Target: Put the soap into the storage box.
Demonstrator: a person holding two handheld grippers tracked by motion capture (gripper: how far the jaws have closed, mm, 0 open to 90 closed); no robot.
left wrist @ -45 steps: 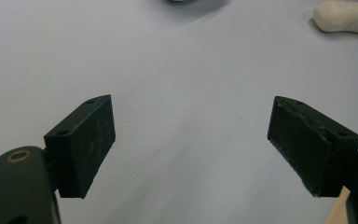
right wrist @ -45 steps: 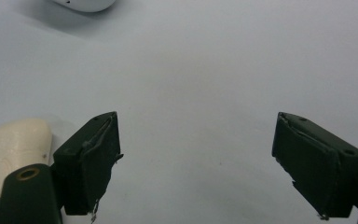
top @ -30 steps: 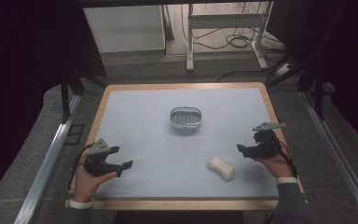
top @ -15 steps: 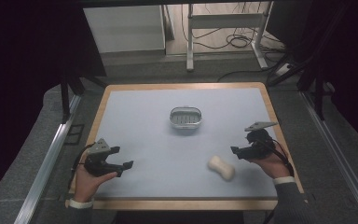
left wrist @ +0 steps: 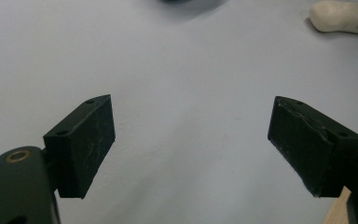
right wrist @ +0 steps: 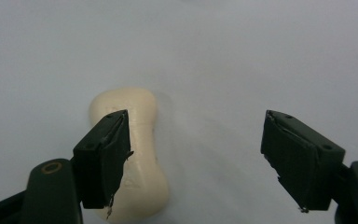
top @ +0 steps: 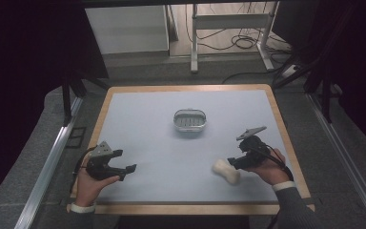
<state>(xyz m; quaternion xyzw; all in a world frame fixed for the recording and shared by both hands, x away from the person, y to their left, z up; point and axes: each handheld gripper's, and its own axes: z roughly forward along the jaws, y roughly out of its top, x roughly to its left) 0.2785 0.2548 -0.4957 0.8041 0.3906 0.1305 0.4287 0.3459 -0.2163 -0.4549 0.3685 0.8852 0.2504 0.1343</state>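
**Right claw closing in on the cream piece**

Now the right claw (top: pixel 234 162) is held just beside the cream dumbbell-shaped piece (top: pixel 226 171), which lies on the desk (top: pixel 138 119) near the front edge, toward the right corner. In the right gripper view the jaws are spread wide and nothing is gripped; the piece (right wrist: pixel 130 154) sits low and off to one side, partly behind one jaw, not centred between the two. The left claw (top: pixel 124 170) is rested near the front left corner, also wide open and empty, as its own view shows. A small metal tray (top: pixel 189 120) is seen well apart, near the middle of the desk.

The main risk is judged to be the offset: if the jaws are shut as they stand, the piece could be struck on one end, pushed along the smooth surface or spun away rather than caught. Its rounded, waisted form could also be squeezed out of a shallow grip.

Compared with a second ago, the right claw has been brought forward and inward toward the piece; the left claw, the tray and the piece are unchanged.
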